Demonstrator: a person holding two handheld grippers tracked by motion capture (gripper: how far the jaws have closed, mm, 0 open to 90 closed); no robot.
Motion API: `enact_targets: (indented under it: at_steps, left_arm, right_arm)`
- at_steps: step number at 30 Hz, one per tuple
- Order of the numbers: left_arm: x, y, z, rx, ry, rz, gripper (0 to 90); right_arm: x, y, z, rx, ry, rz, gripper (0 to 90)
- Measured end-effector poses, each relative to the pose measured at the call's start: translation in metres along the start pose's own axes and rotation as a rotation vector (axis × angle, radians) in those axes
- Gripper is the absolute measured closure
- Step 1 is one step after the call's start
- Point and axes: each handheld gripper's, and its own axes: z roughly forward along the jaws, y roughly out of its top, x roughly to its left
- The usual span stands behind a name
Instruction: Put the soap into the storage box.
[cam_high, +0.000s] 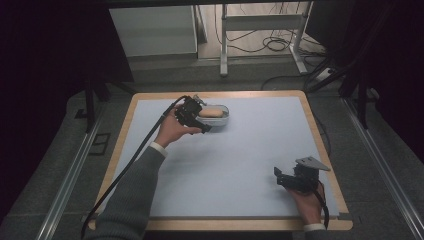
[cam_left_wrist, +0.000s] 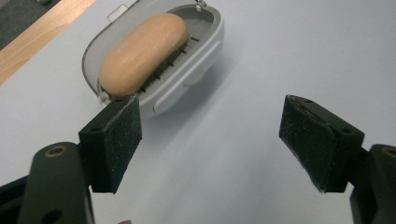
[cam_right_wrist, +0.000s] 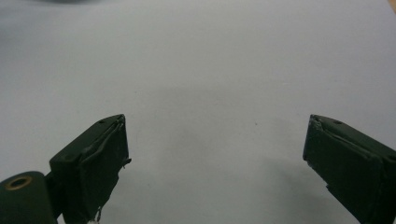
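- The left gripper (cam_high: 202, 121) sits at the far left part of the table (cam_high: 250, 150), held in the person's left hand (cam_high: 172, 131), right beside the soap dish (cam_high: 222, 120)
- In the left gripper view its jaws stand wide apart with nothing between them; the tip of the left-hand pad (cam_left_wrist: 116, 140) in that view lies just at the near end of the soap dish (cam_left_wrist: 205, 60), whether touching or not I cannot tell
- The soap dish is an oval grey-white tray with a slotted floor, resting flat on the pale blue table surface (cam_left_wrist: 261, 56) near the wooden edge (cam_left_wrist: 32, 42)
- A tan oval bar of soap (cam_left_wrist: 142, 53) lies lengthwise inside the dish, taking up most of it; the high view shows the same soap (cam_high: 211, 112) in the dish
- The right gripper (cam_high: 281, 177) is at the near right corner of the table, well apart from the dish, held in the right hand (cam_high: 307, 200), with the grey three-cornered plate (cam_high: 312, 163) on top
- In the right gripper view its jaws are spread wide over bare table surface (cam_right_wrist: 210, 70), gripping nothing
- A black cable (cam_high: 130, 160) trails from the left gripper back along the grey sleeve (cam_high: 132, 200)
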Motion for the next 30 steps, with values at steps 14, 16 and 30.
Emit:
enact_targets:
  at_steps: [14, 16, 30]
  left_arm:
    - [-0.023, -0.087, -0.024, -0.080, 0.019, -0.090, 20.8]
    - [-0.027, -0.099, -0.023, -0.069, 0.033, -0.105, 20.4]
    - [-0.039, -0.171, -0.028, -0.067, 0.033, -0.221, 20.2]
  right_arm:
    - [0.000, 0.000, 0.000, -0.001, -0.004, 0.000, 6.8]
    - [0.000, 0.000, 0.000, 0.001, -0.005, -0.001, 6.8]
    - [0.001, 0.000, 0.000, 0.001, -0.006, -0.004, 6.9]
